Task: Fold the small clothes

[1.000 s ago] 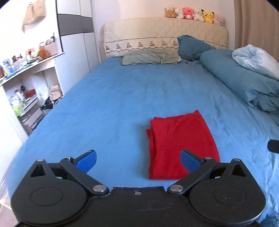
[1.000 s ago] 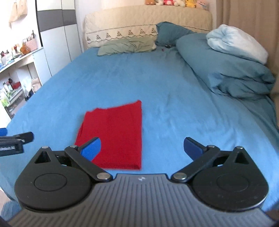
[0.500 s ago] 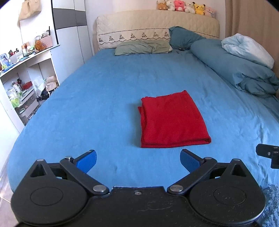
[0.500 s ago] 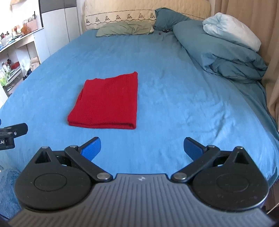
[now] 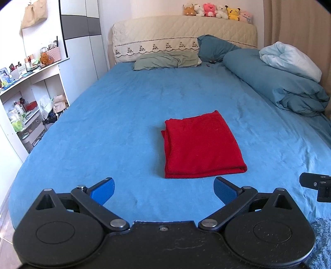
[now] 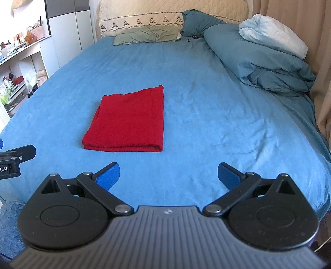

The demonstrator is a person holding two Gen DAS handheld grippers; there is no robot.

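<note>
Red knitted cloth (image 5: pixel 201 145), folded into a flat rectangle of several layers, lies on the blue plush bedsheet (image 5: pixel 115 124) toward the foot half of the bed, its thick folded edge facing the cameras and its looser layered edges on the side nearer the white shelf unit (image 5: pixel 26 107). Nothing touches the cloth.

Nearer the foot of the bed than the cloth, the left gripper (image 5: pixel 163 189) hovers over the sheet with its blue-padded jaws spread wide and nothing between them; the cloth sits just beyond its right pad. The right gripper (image 6: pixel 168 174) hangs likewise, jaws wide apart and empty, with the cloth ahead of its left pad. Each gripper shows at the edge of the other's view.

Beyond the cloth, toward the cream quilted headboard (image 5: pixel 184 37), rest a flat grey-green pillow (image 5: pixel 165 61) and a teal pillow (image 5: pixel 215 48). A bundled teal duvet (image 6: pixel 258 60) with a pale blue blanket (image 6: pixel 271 34) on top lies on the curtain side of the cloth. Small plush toys (image 5: pixel 217 12) line the headboard top.
</note>
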